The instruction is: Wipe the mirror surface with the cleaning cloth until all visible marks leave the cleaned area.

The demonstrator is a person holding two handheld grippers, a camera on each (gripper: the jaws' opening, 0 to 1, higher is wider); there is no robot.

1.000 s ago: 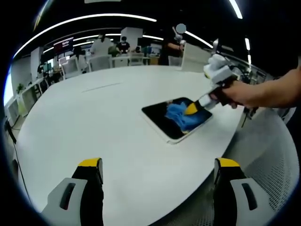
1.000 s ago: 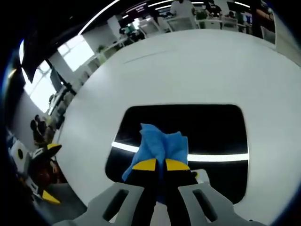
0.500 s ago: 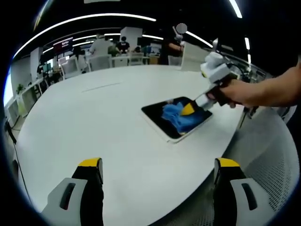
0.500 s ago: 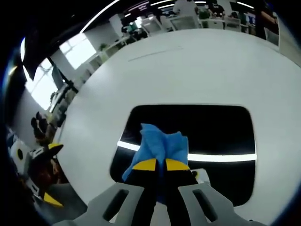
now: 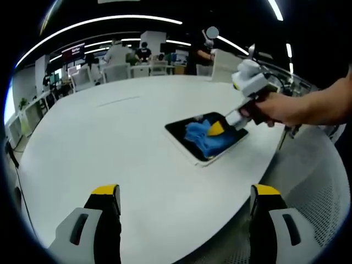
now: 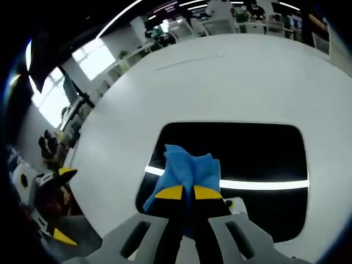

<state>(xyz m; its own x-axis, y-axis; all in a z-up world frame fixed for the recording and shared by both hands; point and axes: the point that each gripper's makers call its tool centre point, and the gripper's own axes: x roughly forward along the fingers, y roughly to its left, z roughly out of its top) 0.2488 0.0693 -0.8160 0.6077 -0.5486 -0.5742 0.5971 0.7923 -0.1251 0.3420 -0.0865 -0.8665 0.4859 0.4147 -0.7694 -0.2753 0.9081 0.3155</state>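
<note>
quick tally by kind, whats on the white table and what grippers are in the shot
Dark rectangular mirror with white rim: 1
Crumpled blue cleaning cloth: 1
Yellow-tipped two-jaw grippers: 2, the left gripper open above the round white table, the right gripper shut on the cloth
Total: 4

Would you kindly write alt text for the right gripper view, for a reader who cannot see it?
The right tongs, yellow-tipped and shut on a crumpled blue cleaning cloth, press it onto a dark rectangular mirror lying flat on a large white table. A bright strip of ceiling light reflects across the mirror, and the left tongs appear at the far left edge.
</note>
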